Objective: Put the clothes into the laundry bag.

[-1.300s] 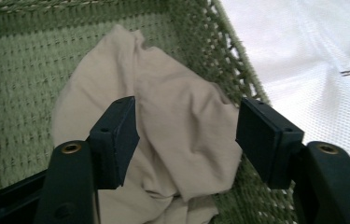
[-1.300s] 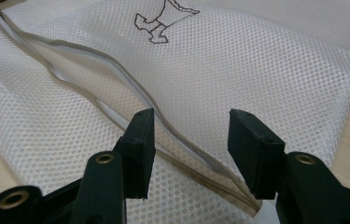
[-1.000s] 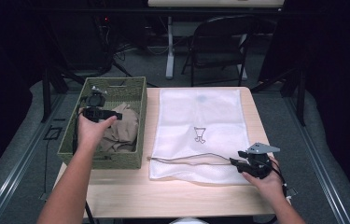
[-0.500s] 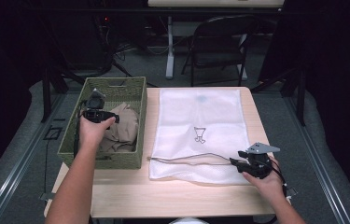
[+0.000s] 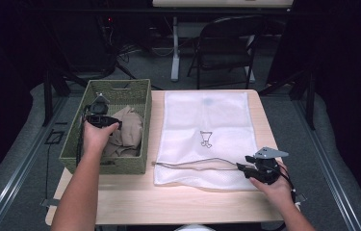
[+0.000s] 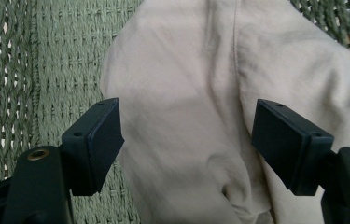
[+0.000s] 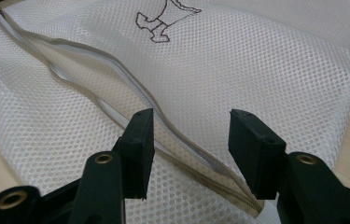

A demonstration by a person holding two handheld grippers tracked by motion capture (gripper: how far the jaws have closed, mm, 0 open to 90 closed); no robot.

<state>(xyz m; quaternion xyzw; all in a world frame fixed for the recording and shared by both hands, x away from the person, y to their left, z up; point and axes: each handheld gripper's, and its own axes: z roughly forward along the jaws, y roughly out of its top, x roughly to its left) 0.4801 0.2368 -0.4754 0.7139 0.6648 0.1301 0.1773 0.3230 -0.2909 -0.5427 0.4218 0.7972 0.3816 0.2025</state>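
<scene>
At the left, the left gripper (image 5: 102,120) has been lowered a little further into the green woven basket (image 5: 96,166) since a second ago, jaws apart and straddling a fold of the beige garment (image 6: 186,116) with nothing pinched yet; a grasp is judged close; the basket walls hem it in, with open room only upward; at the right, the right gripper (image 5: 260,169) is kept in place, jaws apart over the unzipped edge (image 7: 116,109) of the white mesh bag (image 5: 207,134) lying flat on the table (image 5: 168,202), near the front edge.
</scene>
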